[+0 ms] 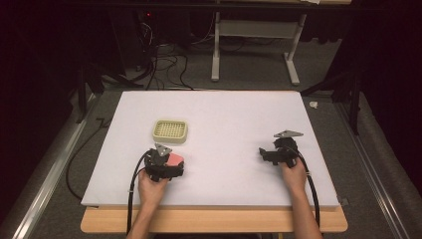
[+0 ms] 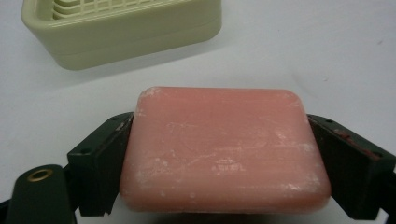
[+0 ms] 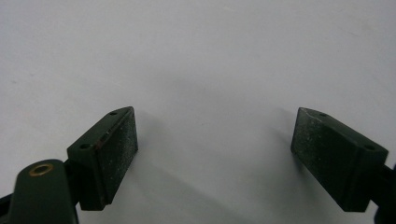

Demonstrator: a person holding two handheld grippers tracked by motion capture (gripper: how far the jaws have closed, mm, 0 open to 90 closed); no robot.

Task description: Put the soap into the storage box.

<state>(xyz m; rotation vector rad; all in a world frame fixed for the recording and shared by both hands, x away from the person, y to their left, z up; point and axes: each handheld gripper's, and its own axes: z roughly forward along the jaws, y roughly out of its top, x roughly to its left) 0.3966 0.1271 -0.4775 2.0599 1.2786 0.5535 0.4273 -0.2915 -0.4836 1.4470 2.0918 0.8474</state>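
1. Gripping a pink soap bar (image 2: pixel 224 151): left gripper (image 2: pixel 219 158) has both jaws pressed against the bar's short ends, bar sitting flat between them.
2. Soap surface is scuffed, whitish marks on the top face and edges.
3. In the high view the left gripper (image 1: pixel 166 167) and soap bar (image 1: pixel 174 159) are near the front edge of the white surface (image 1: pixel 224 109), left of its middle, with the left hand (image 1: pixel 151 186) behind it.
4. Pale green soap dish (image 1: pixel 170 131) with a grid insert sits just beyond the gripper, toward the far edge, apart from the soap. Same dish (image 2: pixel 121 32) shows at the top of the left gripper view.
5. Right gripper (image 1: pixel 271 153) is near the right edge, held by the right hand (image 1: pixel 293 174); well apart from the soap.
6. Right gripper (image 3: pixel 215 154) jaws are spread wide, nothing between them, bare white surface (image 3: pixel 201 60) underneath.
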